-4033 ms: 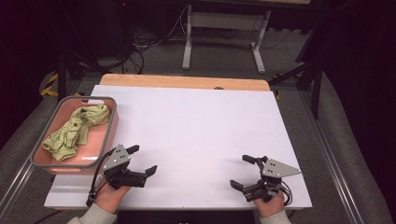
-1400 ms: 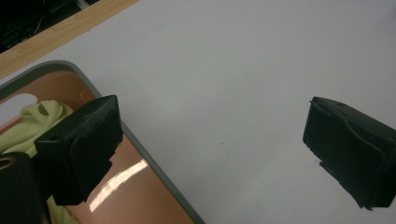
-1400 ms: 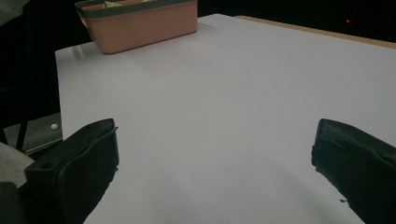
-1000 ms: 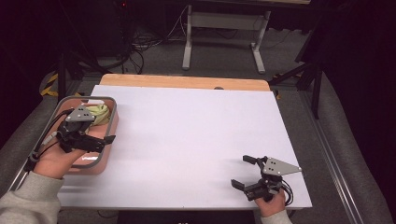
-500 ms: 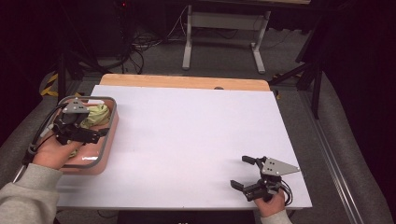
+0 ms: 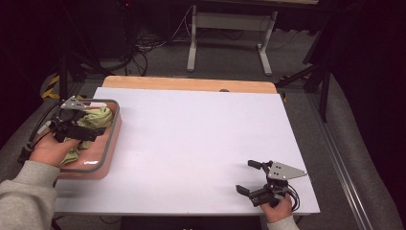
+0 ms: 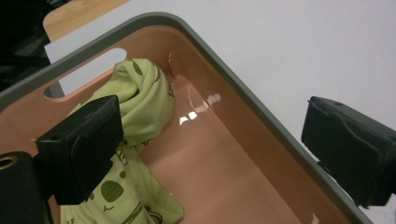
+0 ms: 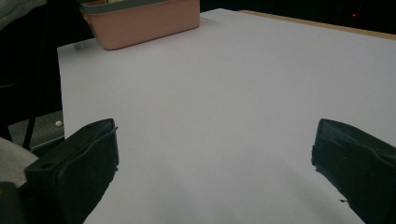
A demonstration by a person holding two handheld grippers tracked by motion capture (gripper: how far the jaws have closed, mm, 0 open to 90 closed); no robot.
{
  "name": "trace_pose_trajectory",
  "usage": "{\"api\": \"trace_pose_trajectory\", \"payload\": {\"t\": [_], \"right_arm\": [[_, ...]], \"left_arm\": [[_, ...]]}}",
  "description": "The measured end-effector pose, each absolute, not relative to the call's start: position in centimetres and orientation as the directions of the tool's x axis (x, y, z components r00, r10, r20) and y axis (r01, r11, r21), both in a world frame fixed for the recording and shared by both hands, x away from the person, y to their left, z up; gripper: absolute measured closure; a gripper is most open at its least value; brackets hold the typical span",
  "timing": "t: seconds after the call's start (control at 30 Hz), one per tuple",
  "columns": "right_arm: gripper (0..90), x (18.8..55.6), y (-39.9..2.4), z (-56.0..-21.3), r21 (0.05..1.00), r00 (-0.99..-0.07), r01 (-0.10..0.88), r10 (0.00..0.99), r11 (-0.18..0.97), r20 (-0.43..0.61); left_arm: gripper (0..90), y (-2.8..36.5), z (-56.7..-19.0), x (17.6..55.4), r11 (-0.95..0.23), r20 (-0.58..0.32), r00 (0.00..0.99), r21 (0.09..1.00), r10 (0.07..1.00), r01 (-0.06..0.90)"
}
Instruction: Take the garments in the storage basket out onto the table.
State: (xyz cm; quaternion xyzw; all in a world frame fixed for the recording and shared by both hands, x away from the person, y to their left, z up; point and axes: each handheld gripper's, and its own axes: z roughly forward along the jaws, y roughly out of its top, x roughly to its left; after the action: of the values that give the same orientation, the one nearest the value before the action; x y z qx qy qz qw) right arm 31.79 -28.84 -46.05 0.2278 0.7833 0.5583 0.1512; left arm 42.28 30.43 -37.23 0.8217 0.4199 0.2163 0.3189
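left gripper (image 6: 88, 130) has dipped into the bin (image 6: 111, 143).

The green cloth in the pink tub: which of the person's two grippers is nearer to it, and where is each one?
Left. The left gripper is over the pink tub, jaws open right above the green cloth. The right gripper rests at the white table's near right corner, far from it.
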Motion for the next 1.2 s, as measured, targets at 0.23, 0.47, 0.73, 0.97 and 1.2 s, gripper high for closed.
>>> {"api": "trace_pose_trajectory", "payload": {"t": [0.23, 0.47, 0.73, 0.97, 1.2], "right_arm": [[1.1, 31.8, -28.8, -46.1, 0.943, -0.852, 0.191, 0.523, 0.274, 0.021], [1.1, 31.9, -28.8, -46.1, 0.941, -0.854, 0.196, 0.519, 0.276, 0.025], [1.1, 31.9, -28.7, -46.2, 0.94, -0.856, 0.196, 0.516, 0.279, 0.026], [1.1, 31.9, -28.7, -46.2, 0.941, -0.858, 0.197, 0.513, 0.276, 0.03], [1.1, 31.9, -28.7, -46.2, 0.94, -0.859, 0.198, 0.512, 0.276, 0.031]], "left_arm": [[6.3, 30.9, -37.2, 43.4, -0.45, 0.097, 0.538, 0.682, 0.837, 0.577], [4.1, 31.5, -37.6, 44.3, -0.439, 0.066, 0.53, 0.649, 0.845, 0.621], [1.4, 31.9, -38.1, 45.2, -0.409, 0.053, 0.483, 0.617, 0.874, 0.673], [1.7, 32.3, -38.7, 46.2, -0.438, 0.092, 0.476, 0.575, 0.874, 0.691], [2.7, 32.5, -39.2, 47.6, -0.471, 0.157, 0.462, 0.523, 0.873, 0.71]]}}
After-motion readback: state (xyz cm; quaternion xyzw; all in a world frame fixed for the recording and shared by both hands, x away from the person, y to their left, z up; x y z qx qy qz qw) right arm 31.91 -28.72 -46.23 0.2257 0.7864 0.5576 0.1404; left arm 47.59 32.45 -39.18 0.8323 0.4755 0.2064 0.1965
